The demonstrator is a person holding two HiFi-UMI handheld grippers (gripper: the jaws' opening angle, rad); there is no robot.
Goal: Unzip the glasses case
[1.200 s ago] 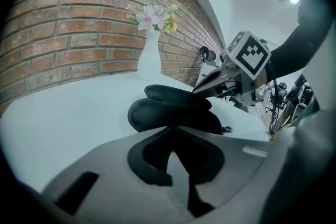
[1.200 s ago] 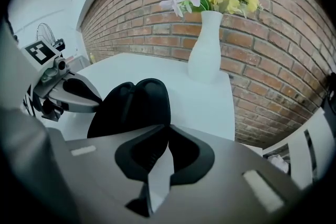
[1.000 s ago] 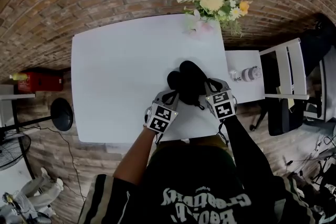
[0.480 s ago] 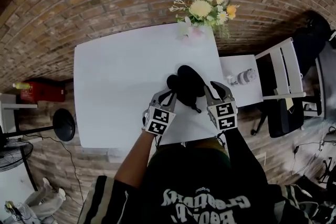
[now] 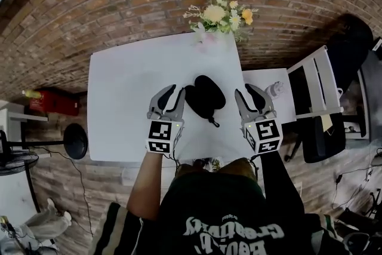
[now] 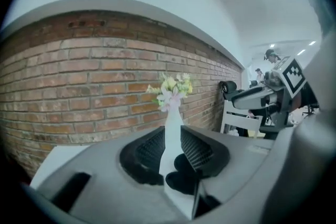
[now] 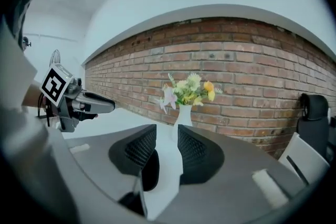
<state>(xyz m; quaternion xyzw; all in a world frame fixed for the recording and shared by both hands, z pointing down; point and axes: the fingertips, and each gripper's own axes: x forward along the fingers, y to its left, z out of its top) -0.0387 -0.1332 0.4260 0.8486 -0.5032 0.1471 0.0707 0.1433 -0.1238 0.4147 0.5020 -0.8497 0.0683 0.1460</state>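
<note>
Left gripper [image 5: 173, 92] and right gripper [image 5: 246, 92] both stand with their jaws part-way apart. The gap is modest, they have just been opening, and I see nothing between either pair of pads. Looking along the left jaws I get only white tabletop, a dark sliver of the case low down and the vase of flowers [image 6: 172, 107] beyond. The right gripper view shows much the same.

The black glasses case [image 5: 205, 98] lies flat on the white table [image 5: 119, 92], between the two grippers and clear of both. The left one is just to the case's left and the right one a little further off to its right. A thin dark tab [image 5: 210, 121] trails from the case's near end toward me. I cannot tell whether the zip is open.

Beyond the case, the vase stands at the table's far edge against a brick wall [image 5: 137, 3]. Right of the case, past the table's edge, is a small white side table [image 5: 262, 82], then a white chair [image 5: 319, 83]. Far to the case's left, a red object [image 5: 54, 103] lies on the floor.
</note>
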